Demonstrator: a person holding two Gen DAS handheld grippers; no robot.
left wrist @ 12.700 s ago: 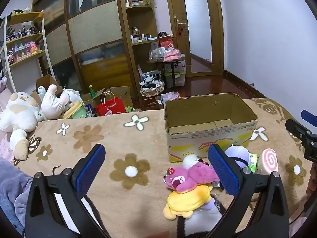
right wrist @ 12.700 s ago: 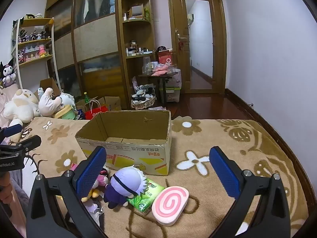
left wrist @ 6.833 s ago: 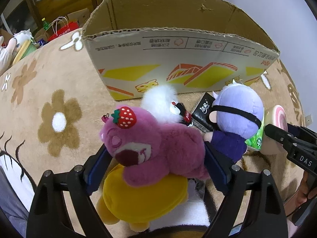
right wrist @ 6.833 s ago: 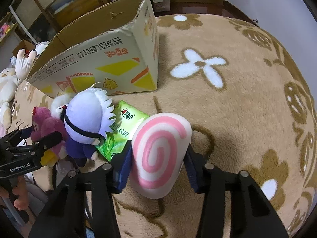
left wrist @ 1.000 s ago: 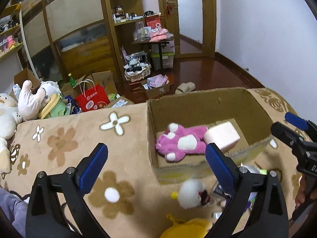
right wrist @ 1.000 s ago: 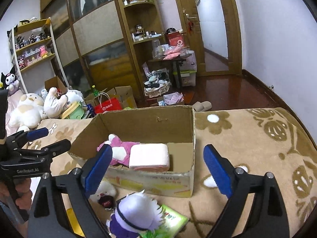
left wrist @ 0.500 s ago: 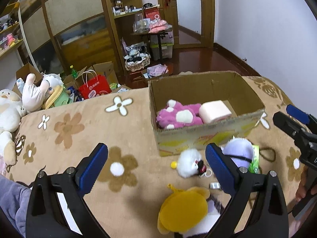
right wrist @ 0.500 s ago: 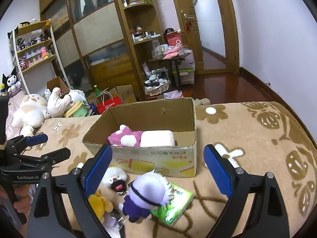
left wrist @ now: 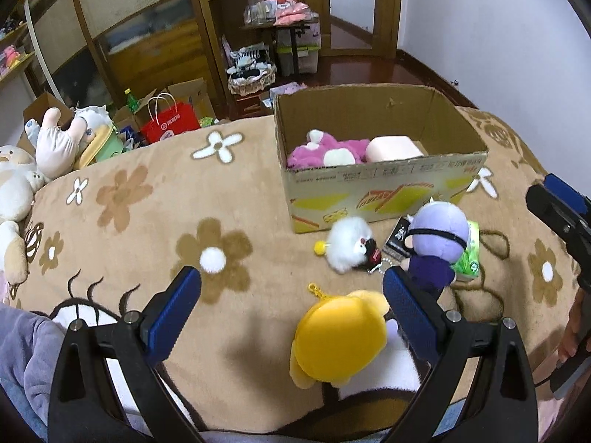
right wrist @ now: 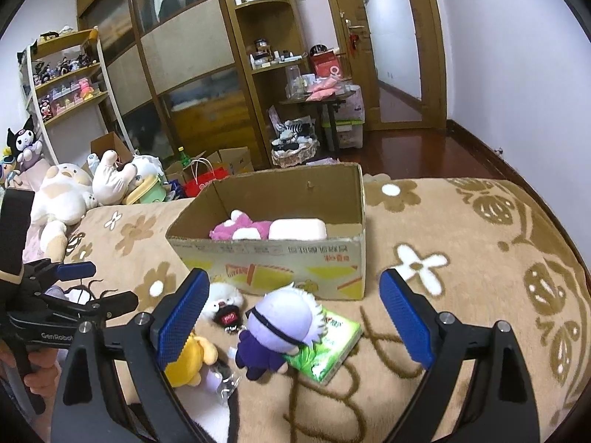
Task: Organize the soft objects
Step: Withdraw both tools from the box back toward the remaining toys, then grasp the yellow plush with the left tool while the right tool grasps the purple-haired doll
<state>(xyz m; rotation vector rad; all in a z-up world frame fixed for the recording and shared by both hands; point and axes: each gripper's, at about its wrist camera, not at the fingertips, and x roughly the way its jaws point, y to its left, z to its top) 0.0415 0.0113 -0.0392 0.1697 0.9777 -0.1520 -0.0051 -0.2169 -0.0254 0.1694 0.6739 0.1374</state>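
Both jaws gape; yellow plush (left wrist: 341, 336) lies beside left's right jaw.

A tan blanket (left wrist: 147, 229) with brown flowers holds a yellow plush (left wrist: 340, 339) and purple-haired doll (left wrist: 437, 227).

Home bedroom: bed covered with a tan flower-print blanket (left wrist: 155, 199), big plush toys (right wrist: 70, 188) piled at its side, wooden wardrobe with glass doors (right wrist: 177, 62), shelf of figurines (right wrist: 66, 85), wood door (right wrist: 388, 37), cluttered floor with boxes and a red shopping bag (left wrist: 168, 125).
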